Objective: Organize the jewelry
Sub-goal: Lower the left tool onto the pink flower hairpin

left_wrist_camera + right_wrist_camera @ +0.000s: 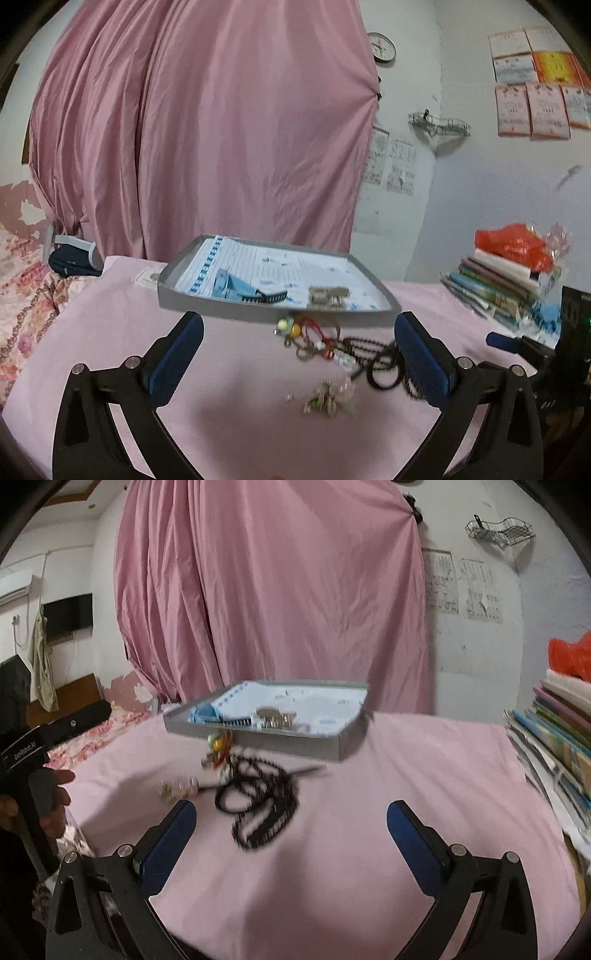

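Behind the table, a pink curtain (207, 129) fills most of what you see from either wrist, with a white wall (480, 192) to its right carrying a round clock (384, 46), paper sheets and a wire rack (498, 531). Below it your work surface is a table under a pink cloth (369, 812). At its right edge sits a stack of books (498, 284) topped by a red plastic bag (513, 243).

Toward the far side of the cloth rests a grey tray (229, 310) lined with printed paper. In it lie a light blue strap with a dark toothed comb-like piece (240, 288) and a small metallic item (327, 295), too blurred to name.

The loose jewelry lies on the cloth just in front of the tray's near wall: a black beaded necklace (266, 808) heaped in loops, a black ring-shaped band (384, 373) beside it, a tangle of red cord with yellow and green beads (295, 328) touching the tray's front, and a pale pinkish cluster (328, 398) nearest you.

Your left gripper (299, 350) hangs above these pieces, fingers spread wide, nothing between them. Your right gripper (291, 834) is likewise spread and empty, the necklace just ahead of its left finger. Your hand (51, 797) on the left tool's handle shows at the right view's edge.
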`<state>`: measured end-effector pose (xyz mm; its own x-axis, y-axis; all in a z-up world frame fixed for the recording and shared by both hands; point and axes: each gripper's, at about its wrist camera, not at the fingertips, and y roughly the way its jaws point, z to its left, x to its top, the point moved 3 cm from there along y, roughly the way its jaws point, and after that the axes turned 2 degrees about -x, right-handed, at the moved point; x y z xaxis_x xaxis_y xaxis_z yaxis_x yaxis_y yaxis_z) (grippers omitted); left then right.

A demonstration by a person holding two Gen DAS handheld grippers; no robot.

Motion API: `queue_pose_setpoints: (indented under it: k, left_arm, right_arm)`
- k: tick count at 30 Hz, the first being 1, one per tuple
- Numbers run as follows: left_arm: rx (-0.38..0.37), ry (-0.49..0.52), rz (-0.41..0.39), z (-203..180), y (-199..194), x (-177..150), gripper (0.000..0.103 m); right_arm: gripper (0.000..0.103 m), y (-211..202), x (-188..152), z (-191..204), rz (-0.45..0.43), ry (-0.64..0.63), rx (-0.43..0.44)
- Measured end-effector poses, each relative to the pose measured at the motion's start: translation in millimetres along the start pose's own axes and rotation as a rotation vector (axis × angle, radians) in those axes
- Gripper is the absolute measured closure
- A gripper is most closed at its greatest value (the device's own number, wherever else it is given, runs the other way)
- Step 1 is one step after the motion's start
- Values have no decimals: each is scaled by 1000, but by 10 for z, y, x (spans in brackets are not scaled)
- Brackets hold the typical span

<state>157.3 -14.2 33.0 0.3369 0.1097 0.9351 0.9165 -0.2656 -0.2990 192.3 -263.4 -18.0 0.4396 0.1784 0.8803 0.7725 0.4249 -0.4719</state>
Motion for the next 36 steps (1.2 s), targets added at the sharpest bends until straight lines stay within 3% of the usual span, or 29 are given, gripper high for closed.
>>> queue_pose_setpoints:
  k: [12, 19, 27, 32, 34, 36]
  left_arm:
    - [-75, 56, 161, -131, 57, -511, 2]
    - [-87, 160, 240, -223, 221, -543, 2]
    - [-119, 183, 370, -248, 566, -494, 2]
    - [-112, 211, 415, -241, 730, -476, 15]
    - [-114, 213, 435, -225, 788, -479, 24]
    - [-119, 210, 461, -209, 858, -489, 32]
  right_arm:
    - [0, 28, -347, -20, 92, 17, 8]
    - [0, 73, -344, -98, 110, 25, -17]
    - [0, 179, -188, -245, 156, 60, 22]
    - [5, 265, -37, -236, 165, 5, 54]
    - [18, 312, 29, -239, 173, -13, 69]
    - [24, 384, 94, -226, 185, -34, 79]
